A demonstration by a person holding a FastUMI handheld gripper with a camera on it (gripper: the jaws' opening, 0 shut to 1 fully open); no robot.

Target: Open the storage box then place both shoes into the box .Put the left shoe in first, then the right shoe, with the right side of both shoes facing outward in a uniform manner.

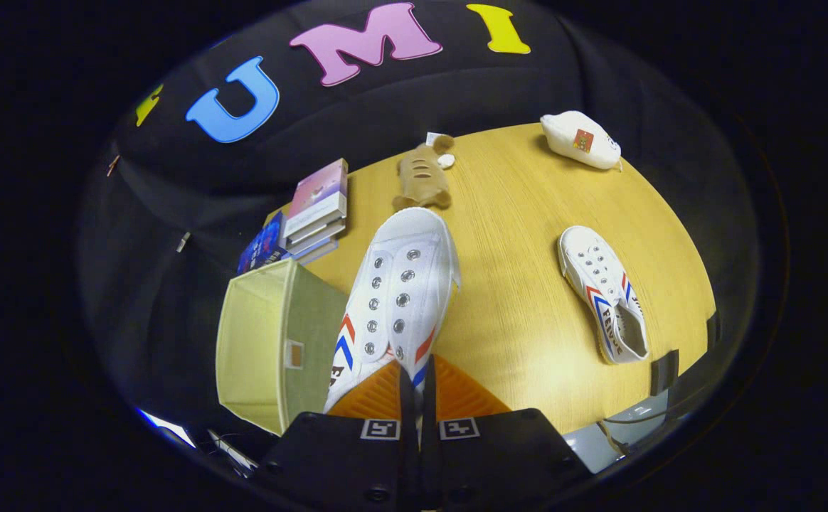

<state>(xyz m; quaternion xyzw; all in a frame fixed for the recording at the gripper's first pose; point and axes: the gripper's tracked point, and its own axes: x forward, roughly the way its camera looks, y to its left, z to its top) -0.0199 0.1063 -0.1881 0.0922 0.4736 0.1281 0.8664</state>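
Observation:
A white canvas shoe with red and blue chevrons hangs lifted above the table, toe pointing away from me. My gripper is shut on the shoe's heel end, with both fingers pressed on its rim. Just left of the held shoe stands the pale green fabric storage box, open at the top, its inside hidden from this angle. The second matching shoe lies on the wooden table to the right, toe pointing away, opening toward me.
A stack of books sits beyond the box at the table's far left. A brown plush toy lies beyond the held shoe. A white pouch rests at the far right corner. The table's near right edge is close to the second shoe.

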